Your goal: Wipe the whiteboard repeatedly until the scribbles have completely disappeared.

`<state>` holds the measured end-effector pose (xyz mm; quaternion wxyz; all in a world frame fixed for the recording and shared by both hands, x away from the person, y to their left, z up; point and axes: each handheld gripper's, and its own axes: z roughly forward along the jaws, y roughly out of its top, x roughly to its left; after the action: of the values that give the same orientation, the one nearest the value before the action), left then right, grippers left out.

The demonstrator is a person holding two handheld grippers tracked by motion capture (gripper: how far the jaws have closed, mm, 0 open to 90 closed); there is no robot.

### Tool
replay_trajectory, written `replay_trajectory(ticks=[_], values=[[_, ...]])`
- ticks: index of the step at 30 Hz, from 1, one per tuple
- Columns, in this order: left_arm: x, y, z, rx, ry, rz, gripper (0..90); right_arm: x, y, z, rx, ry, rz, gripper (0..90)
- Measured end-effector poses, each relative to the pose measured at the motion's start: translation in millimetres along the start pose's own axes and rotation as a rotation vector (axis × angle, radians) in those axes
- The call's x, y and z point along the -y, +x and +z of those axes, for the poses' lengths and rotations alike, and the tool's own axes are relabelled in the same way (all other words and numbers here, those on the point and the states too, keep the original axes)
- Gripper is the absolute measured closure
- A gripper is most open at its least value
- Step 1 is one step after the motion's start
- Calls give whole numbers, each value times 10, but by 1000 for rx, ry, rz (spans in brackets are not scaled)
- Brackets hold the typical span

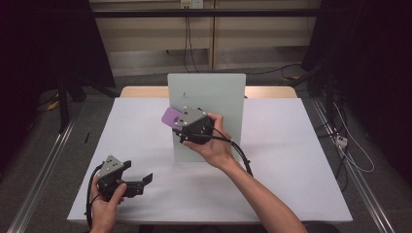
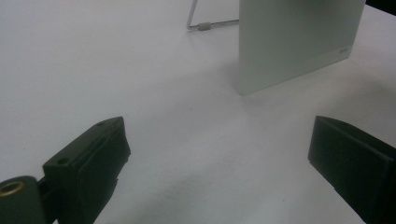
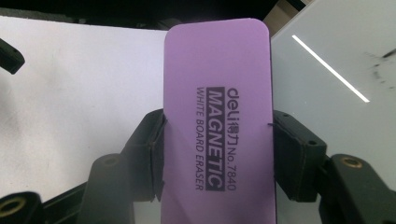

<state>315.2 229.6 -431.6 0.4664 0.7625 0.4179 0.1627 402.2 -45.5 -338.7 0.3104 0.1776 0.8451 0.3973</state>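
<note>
Eraser [image 3: 217, 126] is clamped across its width in the right gripper [image 1: 180, 122], held up at the left part of the upright whiteboard [image 1: 214, 97], near its face. Faint marks show on the board, so wiping looks barely begun. Left gripper [image 1: 141, 180] rests on the table [image 1: 291, 160], jaws spread, empty.

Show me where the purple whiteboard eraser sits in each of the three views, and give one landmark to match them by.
High view: the purple eraser sits at centre, clamped in the right gripper before the whiteboard.
Left gripper view: the eraser is not in it.
Right gripper view: the eraser stands upright at centre, between the jaws.
Shared landmark: the whiteboard.
</note>
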Motion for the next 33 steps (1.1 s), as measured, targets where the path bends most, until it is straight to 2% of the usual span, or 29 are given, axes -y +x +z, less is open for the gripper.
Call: replay_trajectory(ticks=[2,9,16,23,28,33], values=[[1,1,0,-1,0,-5,50,-25,-27,-21,12,-3,-4,415],[-1,0,-6,1,0,1,50,-125,-223,-150,62,-37,27,415],[-6,-8,6,5,-5,0,50,-147,-460,-340,116,-75,82,415],[-11,-6,11,3,-1,0,50,-243,-600,-423,153,-86,88,415],[-7,-9,13,3,2,3,50,-264,-548,-369,151,-69,64,415],[-8,-9,13,3,2,1,50,-252,-374,-232,118,-39,35,415]])
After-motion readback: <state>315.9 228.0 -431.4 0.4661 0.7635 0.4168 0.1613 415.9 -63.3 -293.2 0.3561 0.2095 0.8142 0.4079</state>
